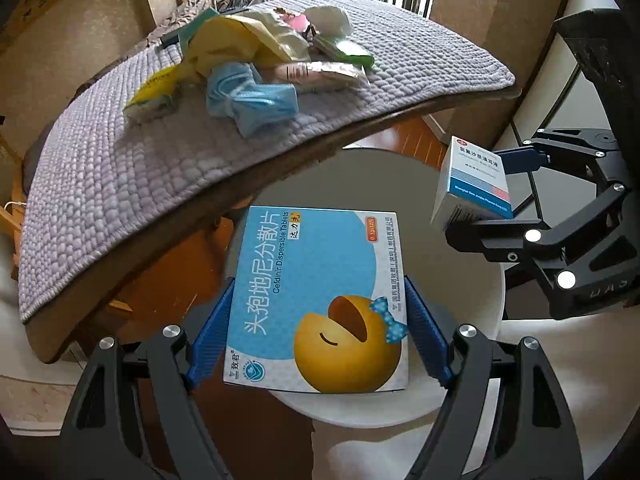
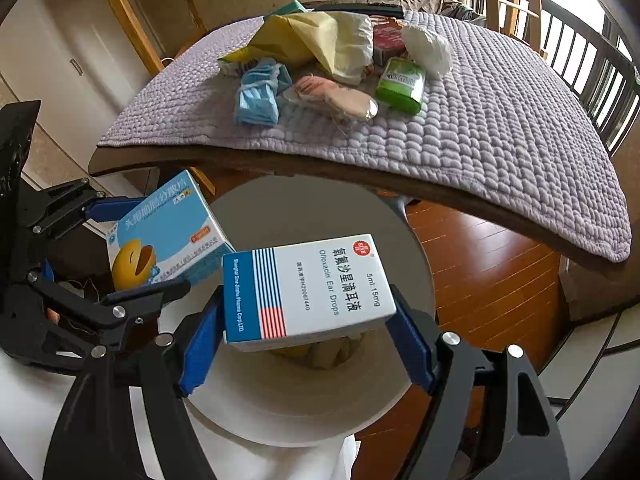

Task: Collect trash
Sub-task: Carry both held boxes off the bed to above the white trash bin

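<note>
Hovering over white bin (image 2: 280, 408): left tool (image 1: 318, 332) clamps blue tablet box (image 1: 320, 300); right tool (image 2: 308, 324) clamps ear-drops box (image 2: 308, 288). Risk: boxes nearly touching; uneven release could bounce one off rim onto floor.

Left gripper (image 1: 318, 332) fingers (image 1: 210, 340) clamp blue tablet box (image 1: 320, 300) above white bin (image 1: 494, 296).

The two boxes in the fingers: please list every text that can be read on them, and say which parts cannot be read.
Blue box, in the left gripper:
"头孢地尼分散片"
"Cefdinir Dispersible Tablets"
"致君"
The orange tag and the edge line are too small to read.

White box, in the right gripper:
"氧氟沙星滴耳液"
"Ofloxacin Ear Drops"
"5ml:15mg"
The blue-stripe company line and the approval number are not surely readable.

Green pack on the table: label blurred.
</note>
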The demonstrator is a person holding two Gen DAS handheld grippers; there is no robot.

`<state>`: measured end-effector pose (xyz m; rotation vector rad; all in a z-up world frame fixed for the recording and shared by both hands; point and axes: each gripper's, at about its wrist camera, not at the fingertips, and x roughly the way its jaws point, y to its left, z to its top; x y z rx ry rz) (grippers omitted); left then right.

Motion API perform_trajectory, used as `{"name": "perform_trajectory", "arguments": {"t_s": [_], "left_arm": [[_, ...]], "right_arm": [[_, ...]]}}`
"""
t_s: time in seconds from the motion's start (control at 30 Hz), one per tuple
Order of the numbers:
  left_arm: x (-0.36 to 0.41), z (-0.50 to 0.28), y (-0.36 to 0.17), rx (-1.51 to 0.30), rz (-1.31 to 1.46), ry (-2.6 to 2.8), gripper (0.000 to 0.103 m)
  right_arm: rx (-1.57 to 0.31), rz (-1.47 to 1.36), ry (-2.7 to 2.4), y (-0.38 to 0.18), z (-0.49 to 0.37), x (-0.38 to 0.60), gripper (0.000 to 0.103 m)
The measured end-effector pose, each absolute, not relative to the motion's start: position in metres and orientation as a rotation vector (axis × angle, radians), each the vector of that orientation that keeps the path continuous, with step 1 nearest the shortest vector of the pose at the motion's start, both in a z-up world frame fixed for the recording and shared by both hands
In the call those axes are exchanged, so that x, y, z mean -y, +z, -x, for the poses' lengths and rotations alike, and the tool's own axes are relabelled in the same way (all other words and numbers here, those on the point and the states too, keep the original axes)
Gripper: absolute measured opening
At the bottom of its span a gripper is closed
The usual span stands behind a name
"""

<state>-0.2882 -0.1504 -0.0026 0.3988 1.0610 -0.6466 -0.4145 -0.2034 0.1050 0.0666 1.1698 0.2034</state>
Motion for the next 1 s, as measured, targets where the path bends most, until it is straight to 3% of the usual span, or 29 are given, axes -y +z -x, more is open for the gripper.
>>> {"name": "perform_trajectory", "arguments": {"t_s": [1.0], "left_arm": [[0.154, 0.263, -0.056, -1.166, -0.424, -0.597, 0.081]], "right_arm": [[-1.233, -0.062, 0.166, 0.049, 0.41, 0.186, 0.075]]}}
